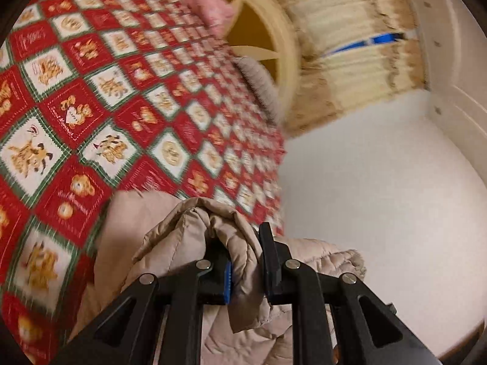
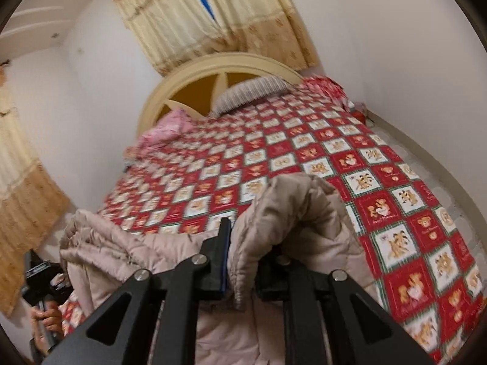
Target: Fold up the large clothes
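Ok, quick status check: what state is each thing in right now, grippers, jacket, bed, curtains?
Left gripper: shut on the beige quilted jacket.
Right gripper: shut on the same jacket.
Beige quilted jacket: bunched, held by both grippers above the bed, not yet folded.
Bedspread: spread flat over the bed.
Striped pillow: at the headboard.
Curtains: mostly drawn, a narrow gap open.

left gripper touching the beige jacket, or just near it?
Touching. The left wrist view shows the left gripper shut on a fold of the beige quilted jacket, fabric pinched between both fingers.
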Available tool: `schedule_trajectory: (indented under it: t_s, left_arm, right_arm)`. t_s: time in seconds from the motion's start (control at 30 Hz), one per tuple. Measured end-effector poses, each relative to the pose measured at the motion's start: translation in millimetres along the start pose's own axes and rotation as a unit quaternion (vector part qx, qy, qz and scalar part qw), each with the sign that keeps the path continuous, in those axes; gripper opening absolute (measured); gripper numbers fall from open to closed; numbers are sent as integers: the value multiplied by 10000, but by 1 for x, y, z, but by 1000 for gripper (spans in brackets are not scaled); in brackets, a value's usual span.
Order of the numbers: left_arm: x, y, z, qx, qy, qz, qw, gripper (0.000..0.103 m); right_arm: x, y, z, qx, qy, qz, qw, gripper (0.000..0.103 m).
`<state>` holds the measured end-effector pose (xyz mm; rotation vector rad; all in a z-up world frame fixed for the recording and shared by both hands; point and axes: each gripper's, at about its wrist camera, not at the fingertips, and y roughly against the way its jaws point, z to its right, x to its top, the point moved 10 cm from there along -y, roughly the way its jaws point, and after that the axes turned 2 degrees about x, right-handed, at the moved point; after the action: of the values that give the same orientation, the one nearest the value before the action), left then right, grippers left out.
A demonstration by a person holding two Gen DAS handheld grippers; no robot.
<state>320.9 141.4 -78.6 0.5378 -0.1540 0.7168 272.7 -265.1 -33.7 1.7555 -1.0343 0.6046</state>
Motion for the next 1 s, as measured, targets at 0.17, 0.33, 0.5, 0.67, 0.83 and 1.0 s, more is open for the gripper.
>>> schedule_trajectory:
  t_s: [0.17,0.33,0.5,0.67,0.83,1.0]
  left_arm:
    - [13,-63,-56,830,651,-319,9939,16]
    - [11,-94,-78,887,751,-598,9914,17]
    - [22,-101,-78,450,1029,-850,9900,18]
    - [33,-74,-58,-8,979,-865,9914,25]
    - [61,-40,-49,78,854,-91,9963,50]
    - [66,-13,-15,617,-164,566,9964,65]
  right_arm:
    - [-21,-81,50,-359,-475,-309,9977,16]
    - [-52,-127,82,-553,-782,-526,9940,19]
    - [-64,-141,97,-429,-825,-415,9948,23]
    - [-67,-149,93,-499,-767,-425,9949,24]
    - [-69,-155,91,-507,-782,-475,9945,24]
    - [-69,-158,93,-544,-751,-467,9946,24]
